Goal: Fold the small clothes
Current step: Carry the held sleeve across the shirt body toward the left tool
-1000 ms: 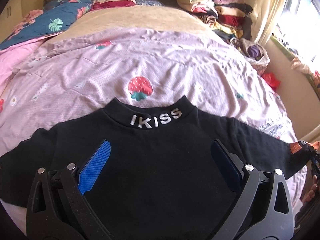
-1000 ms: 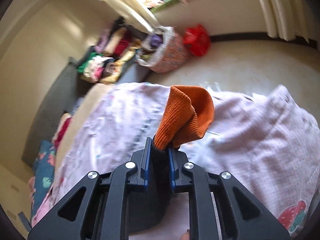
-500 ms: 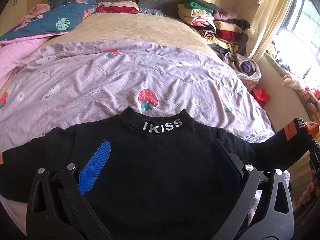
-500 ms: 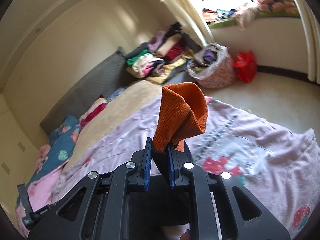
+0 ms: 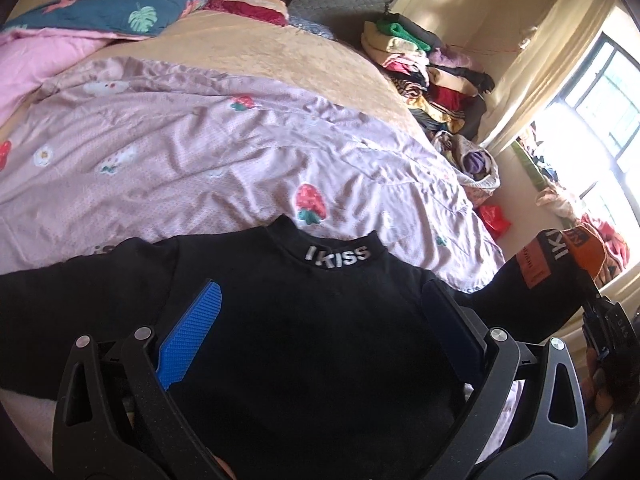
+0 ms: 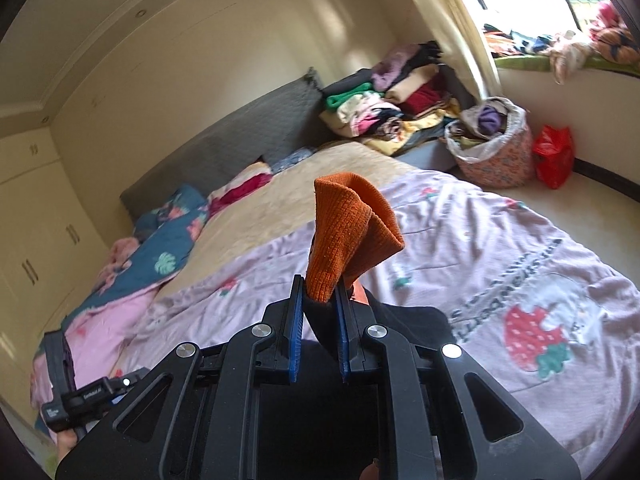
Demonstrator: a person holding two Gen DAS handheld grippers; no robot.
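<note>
A small black sweater (image 5: 304, 320) with "IKISS" on its collar lies flat on the pink strawberry bedspread (image 5: 200, 152). My left gripper (image 5: 320, 308) is open and hovers just above the sweater's chest, holding nothing. My right gripper (image 6: 319, 298) is shut on the orange cuff (image 6: 348, 232) of the sweater's right sleeve and holds it up off the bed. In the left wrist view that sleeve (image 5: 536, 276) stretches up to the right, with the right gripper at the frame edge. The left sleeve (image 5: 60, 300) lies flat at the left.
A pile of folded clothes (image 5: 420, 60) stands at the head of the bed on the right. A patterned basket (image 6: 496, 144) and a red bag (image 6: 554, 156) sit on the floor by the window. A blue leaf-print quilt (image 5: 120, 12) and pink blanket (image 5: 40, 56) lie far left.
My right gripper has lifted the orange-cuffed sleeve higher and swung to face the bed's head. The left gripper has tilted, staying open over the sweater.
</note>
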